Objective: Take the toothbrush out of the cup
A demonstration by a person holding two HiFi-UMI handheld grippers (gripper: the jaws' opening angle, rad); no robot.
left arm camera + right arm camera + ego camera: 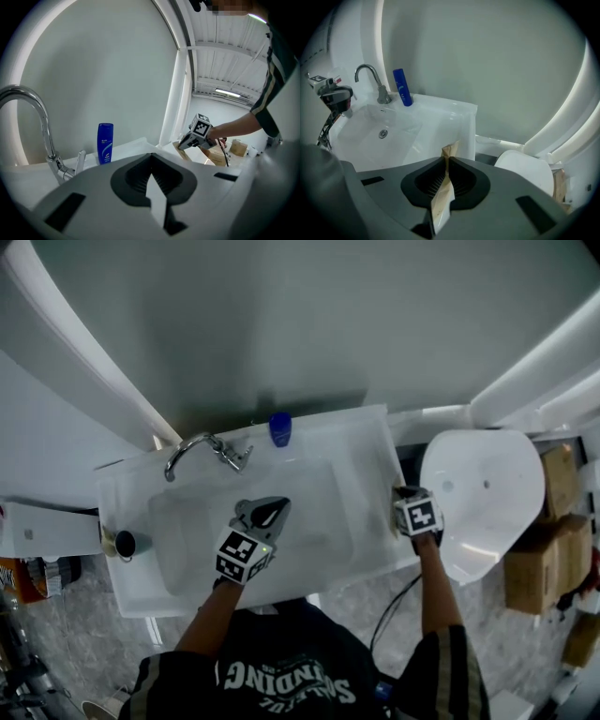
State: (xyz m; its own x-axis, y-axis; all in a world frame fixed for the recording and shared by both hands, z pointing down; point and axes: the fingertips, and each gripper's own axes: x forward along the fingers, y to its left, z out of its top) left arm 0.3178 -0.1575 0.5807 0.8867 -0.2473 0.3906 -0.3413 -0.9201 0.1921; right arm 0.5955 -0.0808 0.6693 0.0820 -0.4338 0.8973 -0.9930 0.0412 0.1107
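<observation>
A dark cup stands on the left rim of the white sink; I see no toothbrush in it. My right gripper hangs over the sink's right edge, pointing steeply down. It is shut on a tan flat paper-like packet that sticks out past the fingertips; what is inside I cannot tell. The left gripper view shows this gripper with the tan piece. My left gripper hovers above the basin, tips together, nothing held. Its jaws face the wall.
A chrome faucet and a blue bottle stand at the sink's back rim. A white toilet sits right of the sink, with cardboard boxes beyond it. A drain lies in the basin.
</observation>
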